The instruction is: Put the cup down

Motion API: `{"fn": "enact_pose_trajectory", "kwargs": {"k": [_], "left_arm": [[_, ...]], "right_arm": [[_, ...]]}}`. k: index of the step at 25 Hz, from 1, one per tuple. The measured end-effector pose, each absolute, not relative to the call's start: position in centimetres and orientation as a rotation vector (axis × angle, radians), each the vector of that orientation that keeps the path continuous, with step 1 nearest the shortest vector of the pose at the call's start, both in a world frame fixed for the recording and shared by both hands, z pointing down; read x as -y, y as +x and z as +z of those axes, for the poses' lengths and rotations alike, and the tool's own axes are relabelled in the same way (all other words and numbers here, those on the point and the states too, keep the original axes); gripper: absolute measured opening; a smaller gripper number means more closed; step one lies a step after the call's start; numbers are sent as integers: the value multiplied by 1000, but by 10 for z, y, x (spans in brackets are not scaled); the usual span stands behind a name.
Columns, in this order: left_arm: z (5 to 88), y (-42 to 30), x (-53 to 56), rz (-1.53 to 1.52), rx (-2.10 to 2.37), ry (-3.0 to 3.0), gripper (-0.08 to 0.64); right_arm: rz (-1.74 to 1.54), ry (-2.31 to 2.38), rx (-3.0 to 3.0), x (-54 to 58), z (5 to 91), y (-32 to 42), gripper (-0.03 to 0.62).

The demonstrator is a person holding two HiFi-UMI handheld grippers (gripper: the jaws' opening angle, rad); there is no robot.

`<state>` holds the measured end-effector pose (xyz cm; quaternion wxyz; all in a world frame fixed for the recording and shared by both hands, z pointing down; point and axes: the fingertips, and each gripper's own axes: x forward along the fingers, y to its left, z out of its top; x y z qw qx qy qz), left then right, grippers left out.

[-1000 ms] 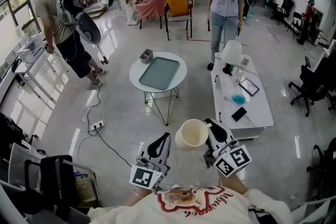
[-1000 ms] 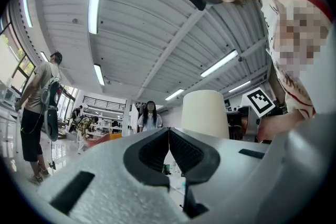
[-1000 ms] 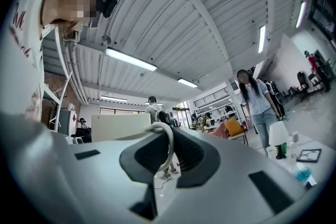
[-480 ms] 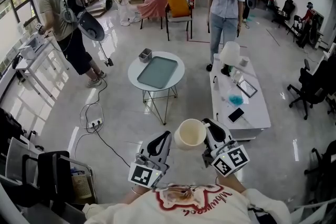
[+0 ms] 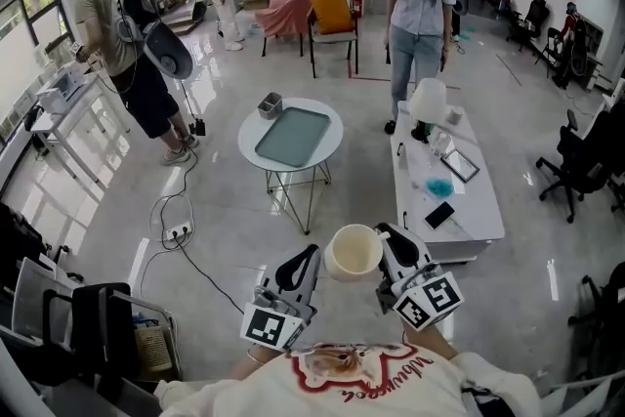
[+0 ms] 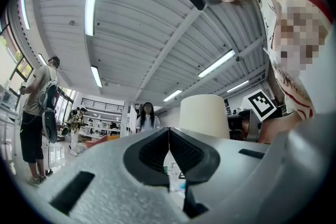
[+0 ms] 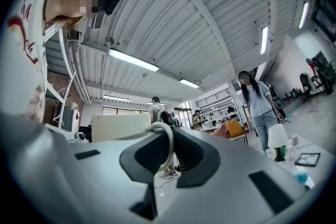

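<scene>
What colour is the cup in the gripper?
Cream. The round cream cup shows best in the head view.

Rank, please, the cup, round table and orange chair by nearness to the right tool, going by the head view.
1. Cup: handle gripped in the right tool.
2. Round table: ahead, slightly left.
3. Orange chair: far behind that table.

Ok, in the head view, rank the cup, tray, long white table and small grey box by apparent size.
1. long white table
2. tray
3. cup
4. small grey box
The cup is nearest the camera, so tray versus cup is unsure.
</scene>
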<state>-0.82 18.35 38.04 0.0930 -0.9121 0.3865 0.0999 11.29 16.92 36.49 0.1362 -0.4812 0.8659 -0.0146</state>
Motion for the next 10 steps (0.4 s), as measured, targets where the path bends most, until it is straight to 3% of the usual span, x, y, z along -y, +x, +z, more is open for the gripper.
{"fn": "enact_pose_trajectory", "kwargs": {"k": [10], "left_arm": [[381, -5, -181, 298, -1144, -2713, 17]], "right_arm": [[-42, -1388, -2500, -169, 364, 114, 48]]}}
